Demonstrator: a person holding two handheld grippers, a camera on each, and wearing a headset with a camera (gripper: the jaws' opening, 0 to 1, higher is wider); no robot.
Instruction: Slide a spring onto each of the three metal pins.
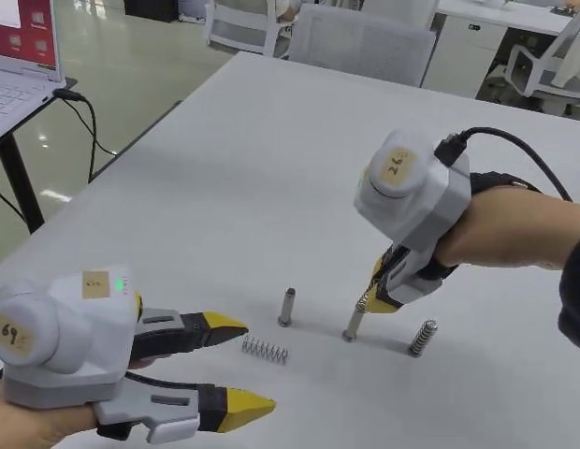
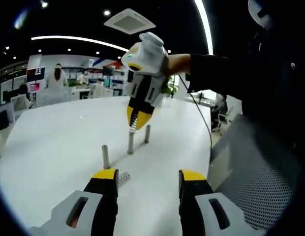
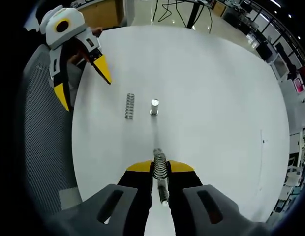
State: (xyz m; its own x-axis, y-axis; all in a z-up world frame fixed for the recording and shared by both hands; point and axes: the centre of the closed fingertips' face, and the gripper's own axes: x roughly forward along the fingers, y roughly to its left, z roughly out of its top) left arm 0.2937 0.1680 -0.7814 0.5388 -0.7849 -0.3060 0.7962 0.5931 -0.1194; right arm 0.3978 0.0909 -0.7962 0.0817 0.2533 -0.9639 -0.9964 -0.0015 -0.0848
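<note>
Looking down through the headset, I log a white table [image 1: 271, 168] running from 6 to 12 o'clock, with an open laptop [image 1: 19, 56] on a side stand at 10 o'clock.

Left gripper [image 1: 248, 365]: at 7 o'clock in the head view. Its jaws are spread wide with nothing between them, and the yellow tips point toward 3 o'clock at the work. In the right gripper view it [image 3: 83, 88] sits at 10 o'clock, equally agape.

Right gripper [image 1: 376, 301]: at 3 o'clock in the head view, carried by a hand [image 1: 496, 229], nose angled down toward 7 o'clock. Its jaws are pressed together on a held spring [image 3: 160, 166], which its own view shows pinched between the yellow tips. In the left gripper view this gripper [image 2: 137, 118] hangs at 12 o'clock, and the held spring's lower end meets the top of the middle pin [image 2: 130, 143].

Uprights: three in a row near the table's centre.
- The bare pin [image 1: 287, 306] stands at the 9 o'clock end.
- The middle pin stands under the right gripper.
- At the 3 o'clock end a seated spring [image 1: 423, 338] stands over its pin. The metal inside is too covered to make out.

Loose spring [image 1: 265, 351]: lying flat on the table at 7 o'clock of the bare pin, just beside it but apart. It lies between that pin and the left gripper's tips.
</note>
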